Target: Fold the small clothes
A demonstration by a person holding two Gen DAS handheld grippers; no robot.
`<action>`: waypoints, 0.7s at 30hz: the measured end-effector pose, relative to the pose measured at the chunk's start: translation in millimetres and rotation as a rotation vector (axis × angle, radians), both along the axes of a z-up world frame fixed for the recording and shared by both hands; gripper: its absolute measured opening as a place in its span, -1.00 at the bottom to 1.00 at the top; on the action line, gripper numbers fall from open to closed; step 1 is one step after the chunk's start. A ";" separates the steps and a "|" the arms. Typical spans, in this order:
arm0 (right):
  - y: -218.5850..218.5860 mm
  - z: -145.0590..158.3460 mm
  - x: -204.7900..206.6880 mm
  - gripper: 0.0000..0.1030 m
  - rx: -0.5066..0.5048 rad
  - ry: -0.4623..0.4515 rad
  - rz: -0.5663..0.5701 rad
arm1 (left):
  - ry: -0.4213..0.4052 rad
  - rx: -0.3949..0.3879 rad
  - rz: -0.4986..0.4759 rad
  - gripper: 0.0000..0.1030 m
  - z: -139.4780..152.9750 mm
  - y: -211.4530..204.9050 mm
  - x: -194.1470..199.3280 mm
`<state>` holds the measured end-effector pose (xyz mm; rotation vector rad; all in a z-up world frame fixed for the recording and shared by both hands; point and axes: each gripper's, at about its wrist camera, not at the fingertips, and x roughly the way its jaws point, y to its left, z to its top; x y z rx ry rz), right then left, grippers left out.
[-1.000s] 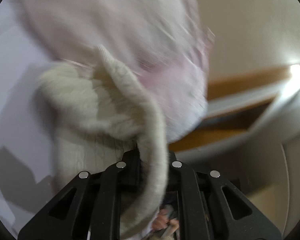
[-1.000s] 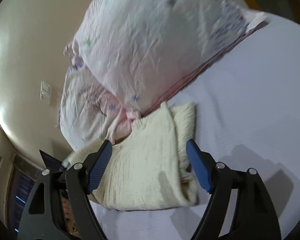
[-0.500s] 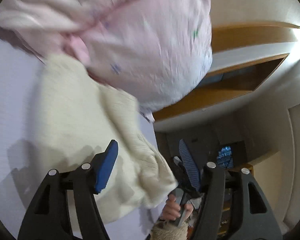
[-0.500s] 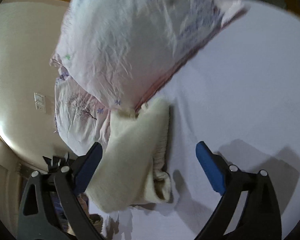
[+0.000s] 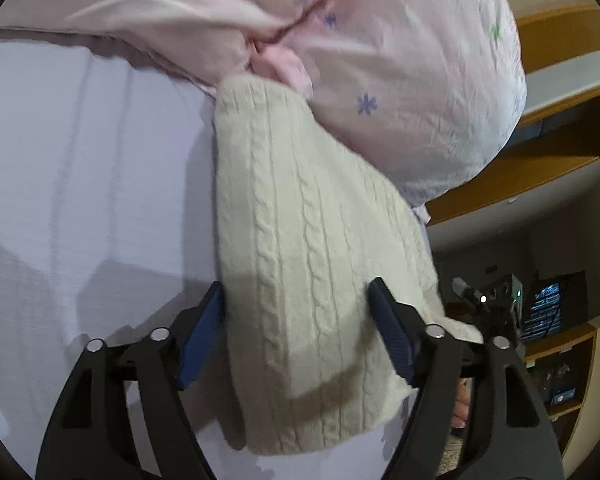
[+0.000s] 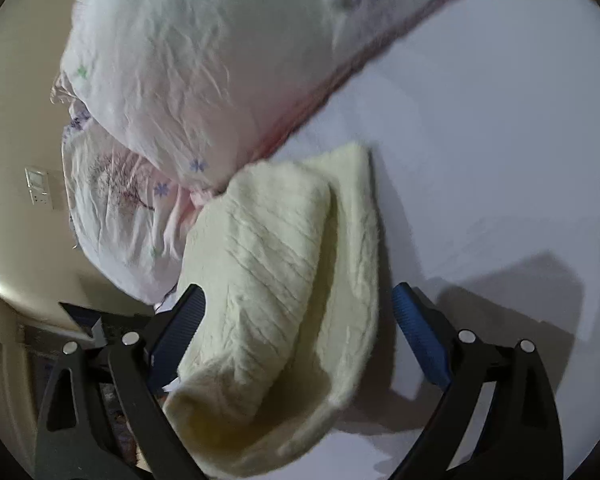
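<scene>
Left tongs point(image 5: 296, 334) & right tongs point(image 6: 298, 330): both spread apart, gripping nothing, blue pads either side of a cream cable-knit garment point(image 5: 300, 264). Garment lies folded on a pale lilac bed sheet point(image 5: 80, 168), near the bed's edge. Its far end touches a pink pillow w/ small purple flowers point(image 6: 172, 92). Wooden shelves point(image 5: 540, 152) beyond.

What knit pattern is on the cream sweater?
Cable-knit ribs on the cream sweater; clearest in the left wrist view.
</scene>
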<state>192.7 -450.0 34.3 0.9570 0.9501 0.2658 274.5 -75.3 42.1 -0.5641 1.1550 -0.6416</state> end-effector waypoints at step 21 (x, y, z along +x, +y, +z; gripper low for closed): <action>140.5 33.9 20.6 0.01 -0.268 -0.152 0.156 | -0.234 0.241 0.081 -0.03 42.4 117.2 -35.8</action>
